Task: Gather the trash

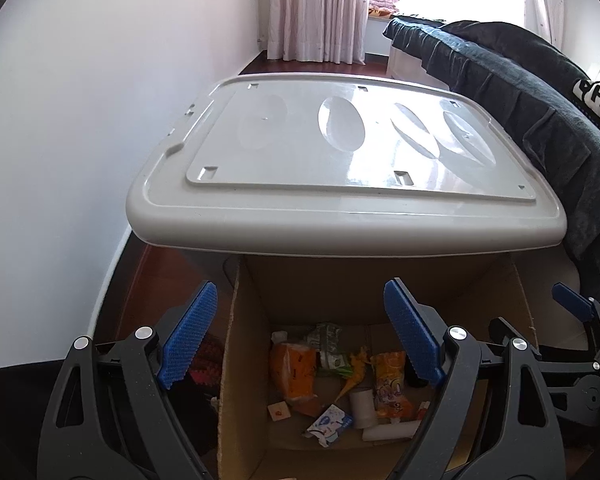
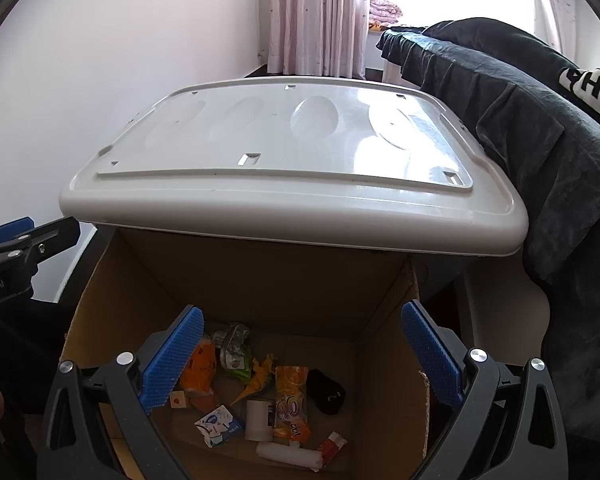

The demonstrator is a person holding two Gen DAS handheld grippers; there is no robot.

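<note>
An open cardboard box (image 1: 244, 344) (image 2: 384, 364) stands on the floor below both grippers. It holds several pieces of trash: orange snack packets (image 1: 294, 372) (image 2: 291, 404), a green wrapper (image 1: 332, 350) (image 2: 234, 354), a blue and white carton (image 1: 330, 424) (image 2: 216, 426), a white roll (image 1: 362, 404) (image 2: 258, 420) and a black item (image 2: 328, 394). My left gripper (image 1: 302, 338) is open and empty above the box. My right gripper (image 2: 302, 360) is open and empty above the box. The right gripper also shows at the right edge of the left wrist view (image 1: 580, 320).
A grey plastic storage bin with a closed lid (image 1: 340, 168) (image 2: 292, 172) stands right behind the box. A dark blanket (image 1: 540, 128) (image 2: 560, 160) hangs over furniture on the right. A white wall (image 1: 80, 120) is on the left; curtains (image 1: 320, 8) hang at the back.
</note>
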